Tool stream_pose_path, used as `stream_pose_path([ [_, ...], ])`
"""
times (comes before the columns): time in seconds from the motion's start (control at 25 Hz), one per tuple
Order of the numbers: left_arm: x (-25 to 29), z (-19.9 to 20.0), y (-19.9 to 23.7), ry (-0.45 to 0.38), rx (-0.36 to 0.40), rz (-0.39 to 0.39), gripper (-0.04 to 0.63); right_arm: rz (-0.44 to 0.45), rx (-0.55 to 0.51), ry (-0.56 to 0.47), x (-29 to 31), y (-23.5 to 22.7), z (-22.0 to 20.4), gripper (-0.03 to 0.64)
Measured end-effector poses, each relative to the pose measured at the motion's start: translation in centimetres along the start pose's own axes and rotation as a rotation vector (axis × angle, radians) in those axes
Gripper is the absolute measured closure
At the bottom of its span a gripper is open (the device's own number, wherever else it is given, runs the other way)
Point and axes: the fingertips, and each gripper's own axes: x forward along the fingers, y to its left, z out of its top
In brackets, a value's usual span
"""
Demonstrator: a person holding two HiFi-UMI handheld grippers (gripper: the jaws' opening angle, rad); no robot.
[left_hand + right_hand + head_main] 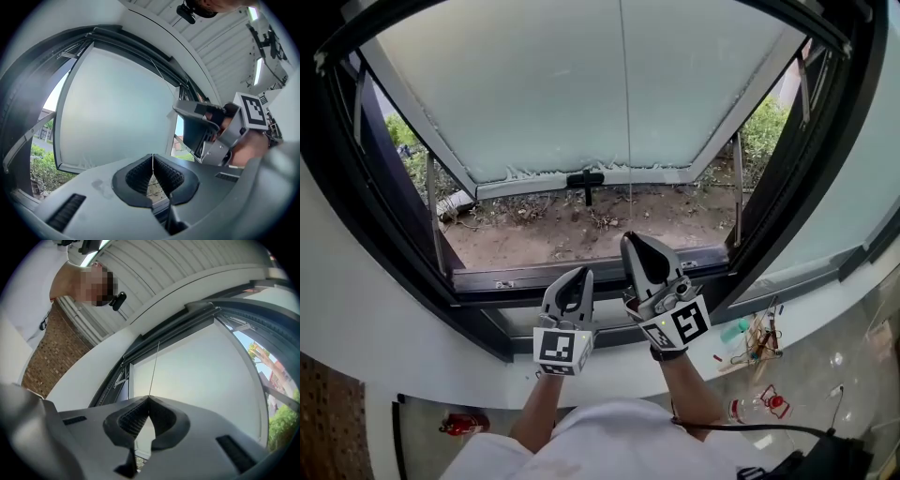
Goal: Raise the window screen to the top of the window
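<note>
Two grippers are clamping one thin pull cord [629, 202] just inside the window frame [487, 279]. Your left gripper [580, 272] is holding the cord low, at the frame's bottom rail, with its jaws nearly closed on it. Your right gripper [629, 238] is holding the same cord just above, jaws pinched fully together on it. The window screen is not showing distinctly within the frame. The pale sash [581, 84] is tilting outward beyond the frame.

The cord [153, 371] rises from the fingertips of the right gripper [631, 240] — the left gripper [578, 275], lower left, pinches it too. The window [581, 84] lies beyond both.
</note>
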Motion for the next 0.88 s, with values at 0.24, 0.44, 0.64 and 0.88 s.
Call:
stream_pose_path([
  [0.24,-0.1,0.3,-0.7,0.003,0.007,-0.008,0.588,0.004,-0.056,-0.063,2.0,-1.0,3.6,0.615],
  [0.44,-0.3,0.5,-1.4,-0.003,0.018,-0.020,0.588,0.034,-0.060,-0.095,3.7,-1.1,6.3,0.615],
  [0.64,-0.4,0.6,-2.0,-0.001,0.015,-0.021,0.588,0.062,0.008,-0.081,3.8,-1.2,6.3,0.615],
  [0.88,-0.4,0.1,-1.7,0.007,0.004,-0.010,0.588,0.258,0.678,-0.228,0.6,-1.3,4.9,0.615],
])
